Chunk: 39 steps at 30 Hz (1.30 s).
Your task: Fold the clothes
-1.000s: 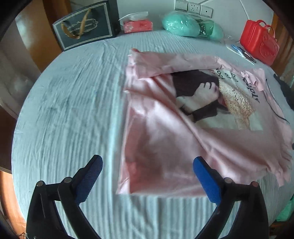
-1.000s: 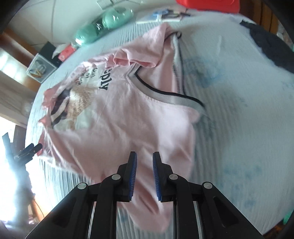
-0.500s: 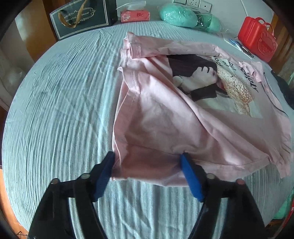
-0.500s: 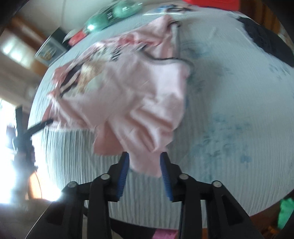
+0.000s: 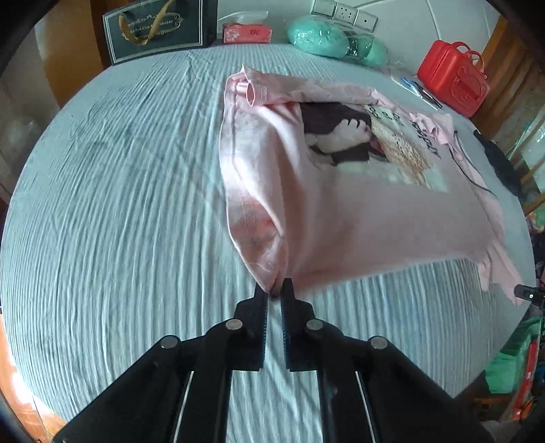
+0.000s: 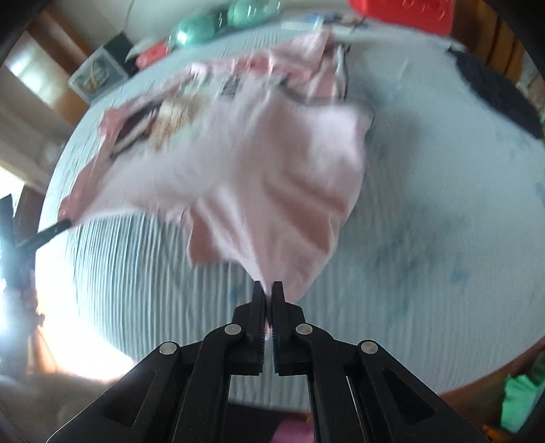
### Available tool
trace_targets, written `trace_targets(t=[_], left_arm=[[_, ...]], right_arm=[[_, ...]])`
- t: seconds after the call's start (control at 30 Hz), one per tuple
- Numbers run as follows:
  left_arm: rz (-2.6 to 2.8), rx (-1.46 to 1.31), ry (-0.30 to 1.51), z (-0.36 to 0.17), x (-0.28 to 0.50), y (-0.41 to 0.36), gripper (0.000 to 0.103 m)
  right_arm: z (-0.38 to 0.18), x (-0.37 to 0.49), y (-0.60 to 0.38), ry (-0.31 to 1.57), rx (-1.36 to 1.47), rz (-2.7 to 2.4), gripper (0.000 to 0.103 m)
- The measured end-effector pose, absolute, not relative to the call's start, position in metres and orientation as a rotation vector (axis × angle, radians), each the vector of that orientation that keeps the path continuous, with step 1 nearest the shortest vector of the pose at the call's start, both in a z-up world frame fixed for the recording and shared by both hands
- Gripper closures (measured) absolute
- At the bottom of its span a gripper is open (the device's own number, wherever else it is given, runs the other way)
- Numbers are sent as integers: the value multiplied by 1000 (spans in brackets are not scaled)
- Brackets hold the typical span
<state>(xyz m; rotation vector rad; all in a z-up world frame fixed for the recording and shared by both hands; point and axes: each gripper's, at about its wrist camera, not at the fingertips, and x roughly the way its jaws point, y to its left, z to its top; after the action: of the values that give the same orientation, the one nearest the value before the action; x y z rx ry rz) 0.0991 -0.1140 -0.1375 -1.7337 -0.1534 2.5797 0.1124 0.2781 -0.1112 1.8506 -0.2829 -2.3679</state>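
Note:
A pink T-shirt (image 5: 340, 204) with a printed picture on its front lies on the pale blue ribbed tablecloth (image 5: 119, 221). My left gripper (image 5: 276, 289) is shut on the shirt's near bottom corner, which is lifted and bunched. In the right wrist view the shirt (image 6: 272, 163) is blurred and raised off the cloth. My right gripper (image 6: 268, 288) is shut on a lower edge of it. The left gripper's tip (image 6: 51, 230) shows at the shirt's far left corner.
At the table's far edge stand a dark gift bag (image 5: 156, 30), a red tissue box (image 5: 247, 32), green wrapped bundles (image 5: 320, 35) and a red case (image 5: 453, 87). A dark garment (image 6: 494, 88) lies at the right edge.
My left gripper moved in to the shirt's bottom corner and shut on it. My right gripper opened slightly, then shut on the shirt's edge and lifted it.

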Motion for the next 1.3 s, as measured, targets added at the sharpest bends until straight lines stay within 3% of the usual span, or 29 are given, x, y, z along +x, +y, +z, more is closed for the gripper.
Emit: trace_targets(t=[0.1,0.2,0.23,0.37,0.5,0.7,0.83,0.9,0.93,0.97,1.0,1.03,1.07,1.3], left_arm=[[2579,-1763,-125,-129,106,-119,96],[2567,-1735,-161,-118,104,-124,95],[2565,-1737,-166,-118,101,-124,90],[2530,-1743,-211,-127,86,-121,52],[2529,-1748,-226,-133,80,-115,51],[2524,-1785,-119,-150,74,-107,51],[2521,-1750,-99,-154,72,-101,50],[2543,-1739,-74,-153,73,-98,55],[2552,-1740,-79,-153,73,-99,76],[2555,-1739,-95,-152,73,-100,89],[2559,-1739,-111,-151,73,-102,92],[2563,-1739,-129,-150,73,-103,94],[2562,-1738,-139,-147,73,-104,96],[2471,-1777,-231,-106,55,-109,96]], right_arm=[[-114,123,291,-406,1853,-2410,85],[-110,127,301,-453,1825,-2463,82],[-111,127,303,-454,1824,-2474,81],[-112,123,300,-434,1846,-2477,81],[-113,125,294,-415,1854,-2460,79],[-117,127,283,-355,1847,-2444,38],[-124,124,275,-265,1849,-2462,36],[-129,120,273,-221,1857,-2467,36],[-133,117,271,-194,1863,-2469,39],[-136,114,269,-161,1860,-2476,46],[-136,111,269,-123,1864,-2484,64],[-136,108,268,-85,1869,-2492,95],[-133,104,270,-96,1869,-2488,99],[-69,63,288,-120,1755,-2449,99]])
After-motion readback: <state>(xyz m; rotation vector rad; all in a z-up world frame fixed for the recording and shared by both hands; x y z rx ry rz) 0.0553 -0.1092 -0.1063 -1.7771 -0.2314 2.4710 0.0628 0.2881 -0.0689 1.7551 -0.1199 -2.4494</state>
